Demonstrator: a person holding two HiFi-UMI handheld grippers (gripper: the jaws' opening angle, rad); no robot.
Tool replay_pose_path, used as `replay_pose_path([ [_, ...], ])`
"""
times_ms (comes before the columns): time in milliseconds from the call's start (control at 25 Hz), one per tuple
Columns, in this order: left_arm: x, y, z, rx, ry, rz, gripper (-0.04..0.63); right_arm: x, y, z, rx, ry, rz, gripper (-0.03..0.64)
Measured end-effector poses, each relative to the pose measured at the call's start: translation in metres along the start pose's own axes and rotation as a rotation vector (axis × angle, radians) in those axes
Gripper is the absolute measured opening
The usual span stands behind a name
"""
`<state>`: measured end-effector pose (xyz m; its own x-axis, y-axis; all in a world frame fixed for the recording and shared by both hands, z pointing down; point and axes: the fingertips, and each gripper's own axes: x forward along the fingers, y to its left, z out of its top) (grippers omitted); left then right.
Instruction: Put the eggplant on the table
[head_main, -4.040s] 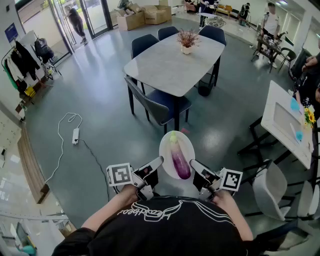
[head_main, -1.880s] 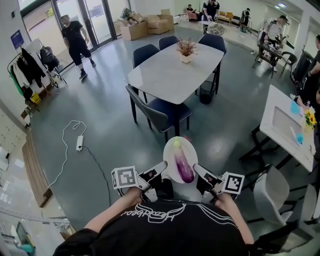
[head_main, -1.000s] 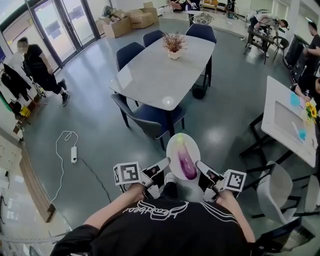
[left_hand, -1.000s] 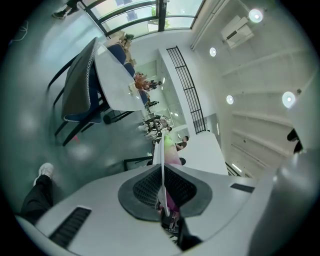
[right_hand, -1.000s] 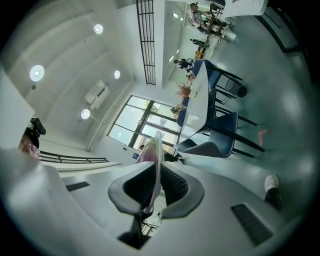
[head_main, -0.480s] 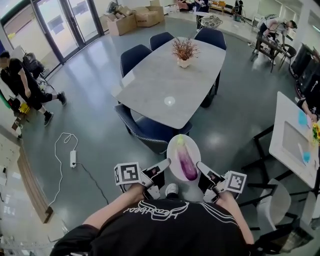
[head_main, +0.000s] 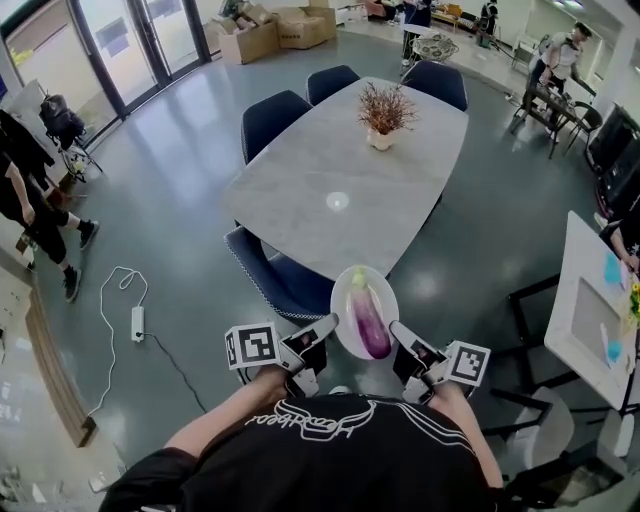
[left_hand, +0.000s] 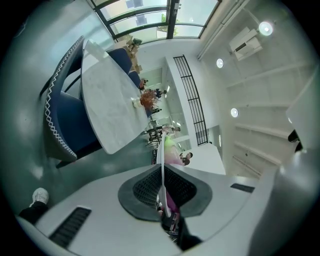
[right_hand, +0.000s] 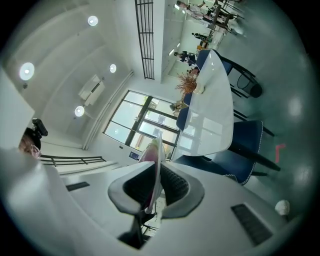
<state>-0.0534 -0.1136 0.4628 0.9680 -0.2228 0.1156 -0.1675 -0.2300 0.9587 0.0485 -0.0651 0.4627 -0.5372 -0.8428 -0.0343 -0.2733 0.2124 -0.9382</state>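
Your left tool (head_main: 328, 324) and right tool (head_main: 394, 329) each pinch one side of the plate (head_main: 343, 310). Eggplant (head_main: 367, 318) lies lengthwise on it, held in the air near the bench (head_main: 330, 170) edge.

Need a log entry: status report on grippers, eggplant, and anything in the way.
Both shut on the plate rim: left gripper, right gripper. The eggplant lies on the plate, not yet on the table. A chair stands at the near table edge.
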Motion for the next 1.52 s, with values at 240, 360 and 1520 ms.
replay_pose_path([
  [240,0.018,0.009,0.030,0.009,0.005,-0.013,0.020,0.023,-0.013,0.023,-0.022,-0.005,-0.022,0.038],
  [360,0.025,0.012,0.035,0.011,0.011,-0.012,0.020,0.026,-0.017,0.029,-0.037,-0.013,-0.031,0.038],
  [1520,0.086,0.023,0.088,0.069,-0.060,0.056,0.020,0.059,-0.061,0.100,-0.094,0.061,-0.103,0.037],
])
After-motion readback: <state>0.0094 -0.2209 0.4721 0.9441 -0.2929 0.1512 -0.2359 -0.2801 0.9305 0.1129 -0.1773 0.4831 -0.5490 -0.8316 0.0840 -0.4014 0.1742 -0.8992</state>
